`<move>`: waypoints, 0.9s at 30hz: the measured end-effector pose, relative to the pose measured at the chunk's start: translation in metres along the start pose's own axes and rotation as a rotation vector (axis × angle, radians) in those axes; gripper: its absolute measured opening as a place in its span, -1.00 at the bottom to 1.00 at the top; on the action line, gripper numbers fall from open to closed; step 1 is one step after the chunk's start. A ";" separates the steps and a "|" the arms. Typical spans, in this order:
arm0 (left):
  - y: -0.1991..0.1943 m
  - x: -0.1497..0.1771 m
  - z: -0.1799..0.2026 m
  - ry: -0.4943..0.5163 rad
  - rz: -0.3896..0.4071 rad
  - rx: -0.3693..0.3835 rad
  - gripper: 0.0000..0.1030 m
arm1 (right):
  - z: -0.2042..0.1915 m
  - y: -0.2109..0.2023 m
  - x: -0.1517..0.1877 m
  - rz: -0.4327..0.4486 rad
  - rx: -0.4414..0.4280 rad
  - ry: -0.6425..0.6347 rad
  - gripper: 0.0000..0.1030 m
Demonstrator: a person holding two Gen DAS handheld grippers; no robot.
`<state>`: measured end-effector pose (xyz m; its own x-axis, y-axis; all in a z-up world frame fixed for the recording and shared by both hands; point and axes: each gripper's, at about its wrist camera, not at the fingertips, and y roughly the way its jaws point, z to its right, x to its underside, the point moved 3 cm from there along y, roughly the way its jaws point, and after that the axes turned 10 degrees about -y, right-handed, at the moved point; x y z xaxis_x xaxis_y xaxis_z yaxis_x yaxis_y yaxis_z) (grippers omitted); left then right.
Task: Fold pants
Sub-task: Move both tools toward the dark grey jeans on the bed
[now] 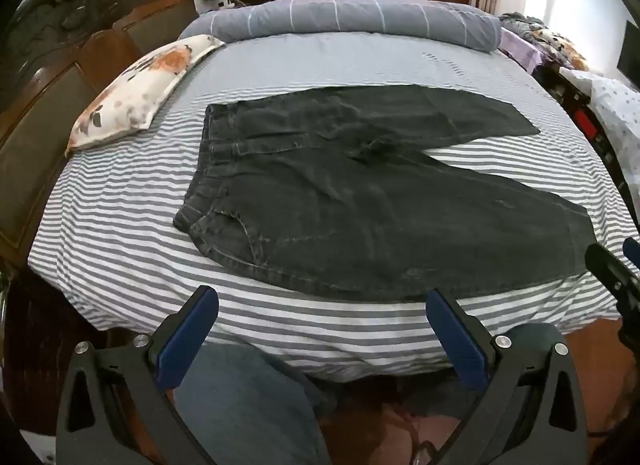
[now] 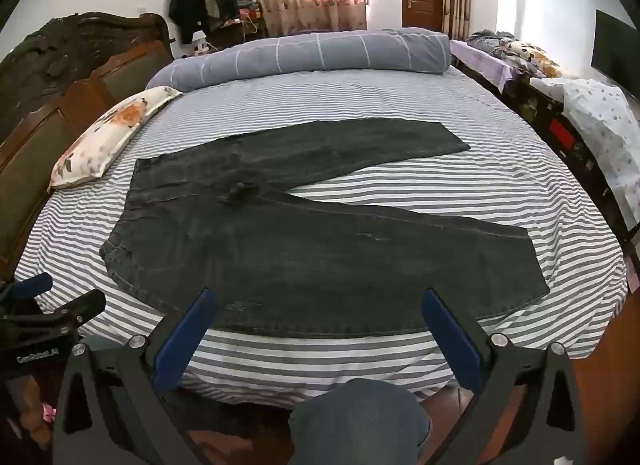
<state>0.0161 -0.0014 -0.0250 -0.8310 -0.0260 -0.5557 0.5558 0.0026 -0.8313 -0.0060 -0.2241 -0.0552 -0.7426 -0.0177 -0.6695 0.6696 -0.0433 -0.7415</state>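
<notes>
pants [image 1: 360, 201], dark denim, lie flat on the striped bed [image 1: 120, 225], legs spread in a v, waistband toward the floral pillow [image 1: 140, 89]. your left gripper [image 1: 322, 325] hovers over the bed's near edge, jaws wide apart and empty. your right gripper [image 2: 316, 325] hangs beside it above the near trouser leg, likewise spread, gripping nothing.

Both wrist cameras look forward and down from the near edge of the bed [image 1: 120, 233], between their own blue fingers [image 1: 188, 337]. The left view sits further left, the right further right. Both take in the pants [image 2: 320, 249], the pillow [image 2: 108, 133] and the far rolled duvet [image 1: 360, 21].
</notes>
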 end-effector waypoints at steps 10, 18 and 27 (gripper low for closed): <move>0.015 0.004 -0.002 -0.034 -0.052 0.051 1.00 | -0.002 0.006 -0.002 -0.010 -0.006 -0.011 0.99; 0.019 0.005 -0.002 -0.026 -0.051 0.047 1.00 | -0.002 0.011 0.003 -0.033 -0.007 -0.001 0.99; 0.019 0.004 0.000 -0.016 -0.039 0.042 1.00 | 0.001 0.015 0.004 -0.036 -0.005 0.006 0.99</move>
<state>0.0234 -0.0019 -0.0427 -0.8519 -0.0409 -0.5221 0.5236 -0.0404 -0.8510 0.0014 -0.2261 -0.0688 -0.7662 -0.0103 -0.6425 0.6423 -0.0393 -0.7654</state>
